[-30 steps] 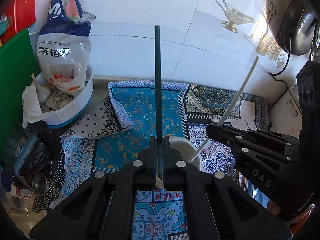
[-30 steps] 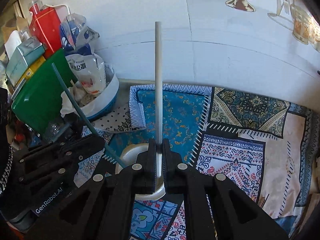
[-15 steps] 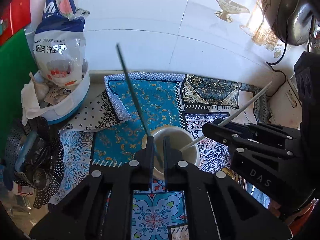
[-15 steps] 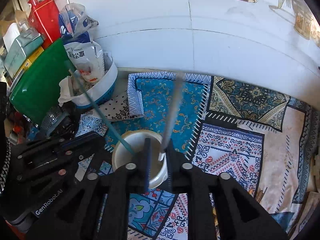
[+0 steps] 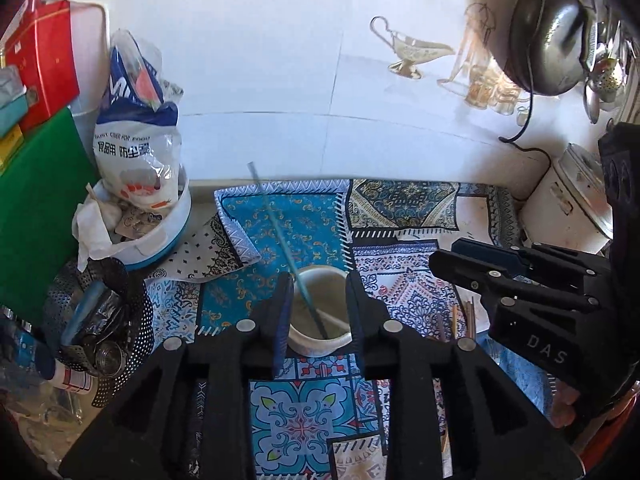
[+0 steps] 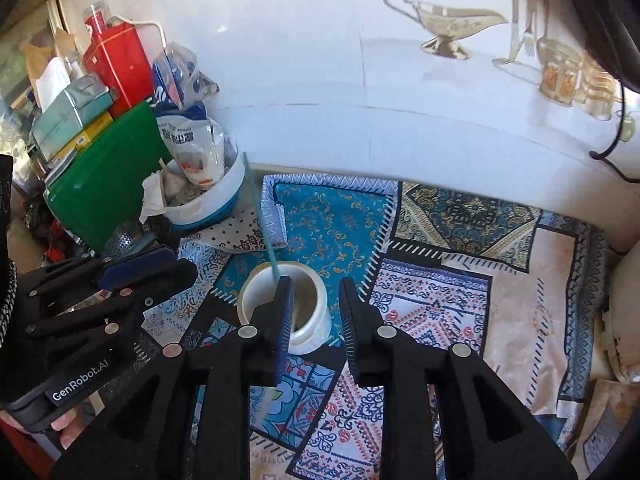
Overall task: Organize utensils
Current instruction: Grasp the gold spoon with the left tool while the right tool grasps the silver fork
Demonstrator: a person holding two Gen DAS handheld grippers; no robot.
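Cup [image 5: 318, 312] on patterned cloth [image 5: 304, 224] holds green stick [image 5: 280, 240], leaning left against the rim; white stick not visible. Left gripper [image 5: 318, 308] and right gripper [image 6: 316, 308] have just been opening, jaws moderately apart, nothing gripped. Basket [image 5: 160, 236] holds food bag [image 5: 136, 152] and tissue.

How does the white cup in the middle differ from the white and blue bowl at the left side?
The cup is plain white; the bowl has a blue lower band. The cup holds only one thin teal stick, leaning left; the bowl is stuffed with a printed bag and crumpled paper. The cup stands mid-cloth; the bowl sits beside the green board. Both are round, upright and open-topped.
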